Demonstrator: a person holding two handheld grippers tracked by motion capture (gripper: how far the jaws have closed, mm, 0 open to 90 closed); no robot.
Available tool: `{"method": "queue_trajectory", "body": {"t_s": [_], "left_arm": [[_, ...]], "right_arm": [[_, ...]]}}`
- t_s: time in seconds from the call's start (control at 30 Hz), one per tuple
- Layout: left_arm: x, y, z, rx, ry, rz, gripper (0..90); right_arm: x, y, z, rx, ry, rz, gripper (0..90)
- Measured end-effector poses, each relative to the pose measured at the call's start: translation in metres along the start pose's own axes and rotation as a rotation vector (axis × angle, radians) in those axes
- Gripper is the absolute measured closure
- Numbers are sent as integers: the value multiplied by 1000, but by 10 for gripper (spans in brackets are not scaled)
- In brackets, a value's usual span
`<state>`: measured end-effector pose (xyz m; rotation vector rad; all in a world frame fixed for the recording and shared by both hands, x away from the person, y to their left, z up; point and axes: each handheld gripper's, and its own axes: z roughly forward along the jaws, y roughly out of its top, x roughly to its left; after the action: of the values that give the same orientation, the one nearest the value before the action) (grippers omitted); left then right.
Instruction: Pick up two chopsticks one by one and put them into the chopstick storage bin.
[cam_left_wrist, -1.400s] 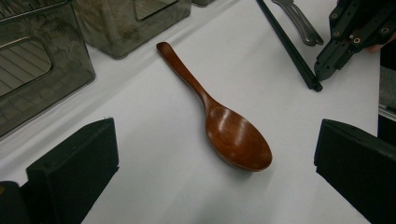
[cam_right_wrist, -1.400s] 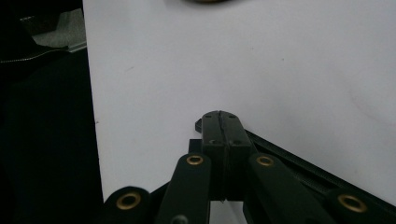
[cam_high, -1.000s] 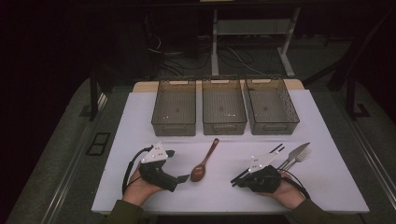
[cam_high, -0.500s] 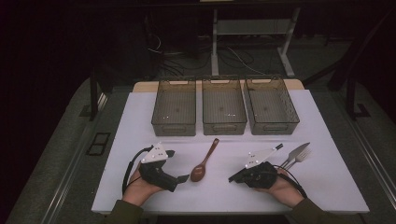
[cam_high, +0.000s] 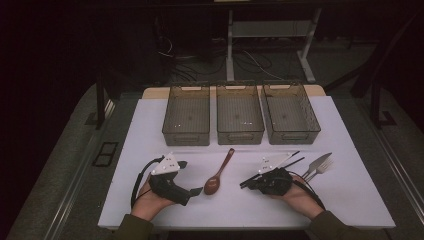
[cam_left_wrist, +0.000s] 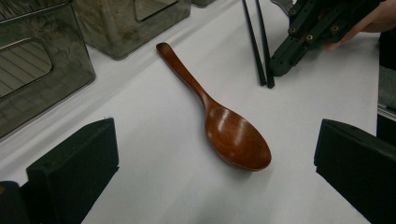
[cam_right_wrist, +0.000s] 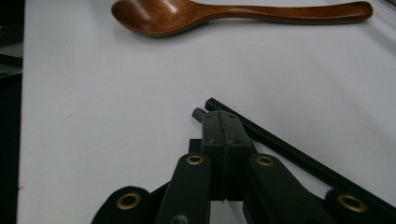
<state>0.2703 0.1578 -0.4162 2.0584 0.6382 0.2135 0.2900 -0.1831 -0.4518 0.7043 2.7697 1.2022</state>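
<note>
White table top (cam_high: 350, 200) fills the near part of the dark room, with three see-through grey plastic bins (cam_high: 240, 135) in a row at the far side.

Two thin black chopsticks (cam_high: 292, 159) lie flat on the white top, side by side. Their long line runs from a near end by the middle of the table out to the far right, toward the right bin. The right claw (cam_high: 243, 185) rests with its tips at that near end. In the right gripper view its jaws are pressed tight together, and one chopstick (cam_right_wrist: 289, 149) lies just beside them, on the table. I do not see a stick pinched between them, so I think it has hold of nothing. To pick the sticks up, I think it must open and close across their thin side.

The right hand is much nearer to them. The left claw (cam_high: 192, 177) is wide open and empty, facing the brown wooden spoon (cam_left_wrist: 233, 135).
</note>
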Motion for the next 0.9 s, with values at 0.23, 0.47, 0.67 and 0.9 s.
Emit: {"method": "queue_trajectory", "body": {"t_s": [0.23,0.47,0.67,0.9], "left_arm": [[0,0,0,1,-1,4,0],[0,0,0,0,-2,4,0],[0,0,0,0,-5,5,0],[0,0,0,1,-6,7,0]], "right_arm": [[-5,3,2,-4,-14,10,899],[-11,10,9,-11,-25,13,899],[-15,18,16,-14,-29,15,899],[-22,25,22,-18,-42,22,899]]}}
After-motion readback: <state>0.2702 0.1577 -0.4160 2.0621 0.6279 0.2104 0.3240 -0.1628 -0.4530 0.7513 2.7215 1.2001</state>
